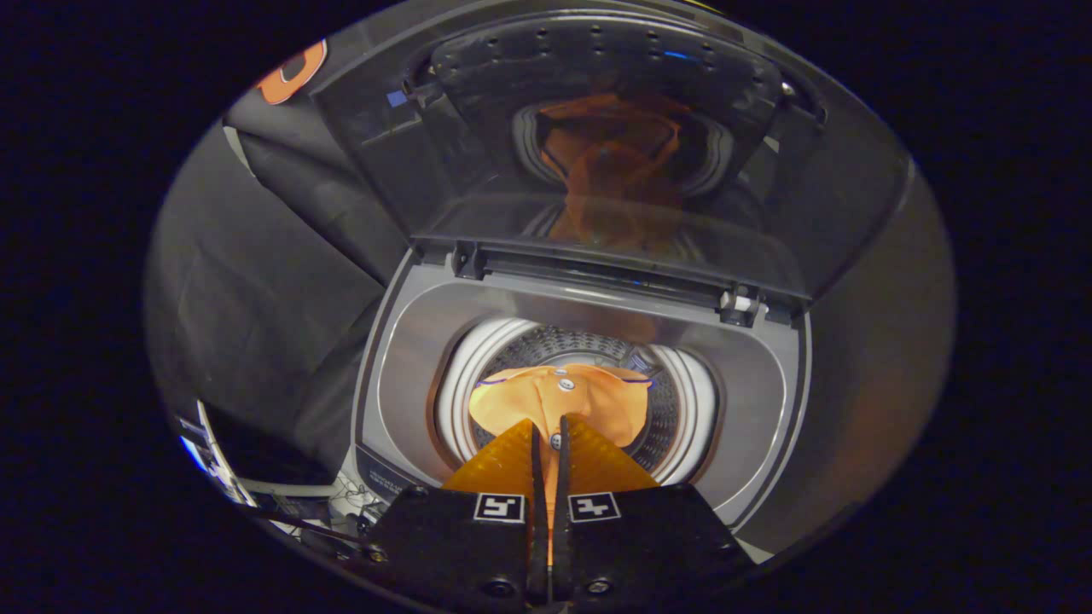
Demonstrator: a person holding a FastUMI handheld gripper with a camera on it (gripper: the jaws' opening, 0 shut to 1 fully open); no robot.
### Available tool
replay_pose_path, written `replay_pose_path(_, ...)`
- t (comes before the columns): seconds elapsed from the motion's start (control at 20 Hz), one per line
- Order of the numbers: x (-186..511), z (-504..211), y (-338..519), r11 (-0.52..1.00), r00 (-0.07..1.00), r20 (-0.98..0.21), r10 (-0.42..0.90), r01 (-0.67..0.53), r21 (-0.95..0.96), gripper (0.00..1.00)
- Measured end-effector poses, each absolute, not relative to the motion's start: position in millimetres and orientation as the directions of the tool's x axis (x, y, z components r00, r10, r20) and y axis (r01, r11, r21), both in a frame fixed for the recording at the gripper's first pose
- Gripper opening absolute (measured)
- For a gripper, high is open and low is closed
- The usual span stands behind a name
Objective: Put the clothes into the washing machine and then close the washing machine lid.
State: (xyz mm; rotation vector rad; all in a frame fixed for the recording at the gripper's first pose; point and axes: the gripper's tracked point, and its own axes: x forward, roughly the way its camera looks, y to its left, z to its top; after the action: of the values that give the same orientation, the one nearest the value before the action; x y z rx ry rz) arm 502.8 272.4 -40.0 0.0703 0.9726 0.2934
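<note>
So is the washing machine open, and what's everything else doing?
lid: open, standing up behind the drum.
orange clothing: hanging over the drum opening, pinched at its near edge.
tongs: shut on the orange clothing.
drum: uncovered.

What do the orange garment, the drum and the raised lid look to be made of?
Orange garment, pinched between the gripper fingers: soft woven fabric, matte, with snap buttons. Drum: perforated metal, shiny. Lid: dark glass or glossy plastic; it mirrors the garment.
</note>
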Motion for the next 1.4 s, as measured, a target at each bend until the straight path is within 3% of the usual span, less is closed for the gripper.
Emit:
replay_pose_path(1.3,518,-110,282,0.973,0.566,-0.792,0.228,-0.098,0.21,0.06)
replay_pose_path(1.4,504,-113,281,0.974,0.532,-0.816,0.227,-0.107,0.201,0.7)
